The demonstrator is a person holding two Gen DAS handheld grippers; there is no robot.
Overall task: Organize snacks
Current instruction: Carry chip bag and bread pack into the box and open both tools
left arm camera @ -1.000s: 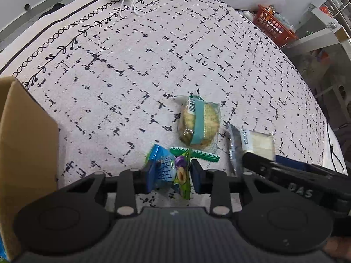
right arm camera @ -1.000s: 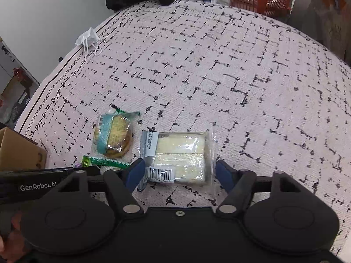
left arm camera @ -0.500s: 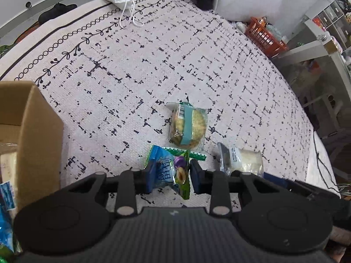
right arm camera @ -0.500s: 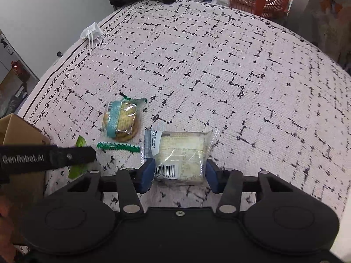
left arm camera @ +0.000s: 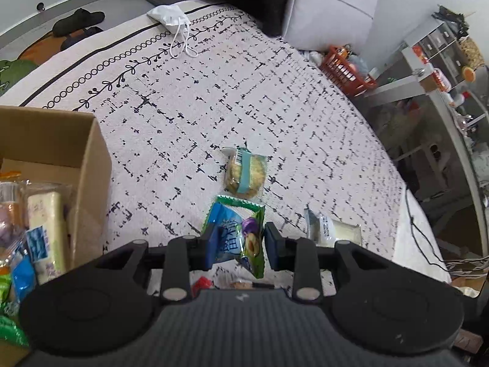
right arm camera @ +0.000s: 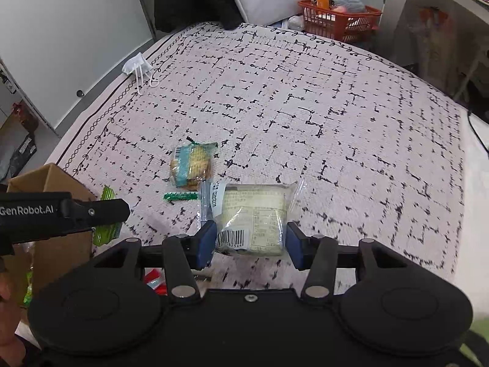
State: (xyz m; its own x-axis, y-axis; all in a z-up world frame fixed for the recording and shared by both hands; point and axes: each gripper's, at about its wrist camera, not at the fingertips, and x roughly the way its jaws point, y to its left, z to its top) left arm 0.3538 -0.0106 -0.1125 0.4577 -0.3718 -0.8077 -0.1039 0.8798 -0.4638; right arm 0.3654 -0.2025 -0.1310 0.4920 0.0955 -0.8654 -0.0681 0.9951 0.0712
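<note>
My left gripper [left arm camera: 238, 243] is shut on a blue and green plum candy packet [left arm camera: 237, 235] and holds it above the bedspread, right of the cardboard box [left arm camera: 91, 165]. My right gripper [right arm camera: 250, 244] is shut on a clear-wrapped white sandwich cake [right arm camera: 253, 214], lifted off the bed. A round cookie pack with a teal band [left arm camera: 244, 172] lies on the bed ahead; it also shows in the right wrist view [right arm camera: 191, 165]. The box holds several snack packets [left arm camera: 45, 220]. The left gripper [right arm camera: 61, 211] shows at the left of the right wrist view.
A white face mask [left arm camera: 169, 16] lies at the far edge of the patterned bedspread [left arm camera: 244, 98]. A green wrapper strip [right arm camera: 180, 196] lies on the bed. An orange basket [right arm camera: 339, 18] and shelves [left arm camera: 443, 49] stand beyond the bed. A red wrapper [left arm camera: 201, 283] sits below the left gripper.
Both grippers have risen with their packets. The left has moved towards the box, whose inside now shows. The right gripper has closed on the sandwich cake and lifted it.
</note>
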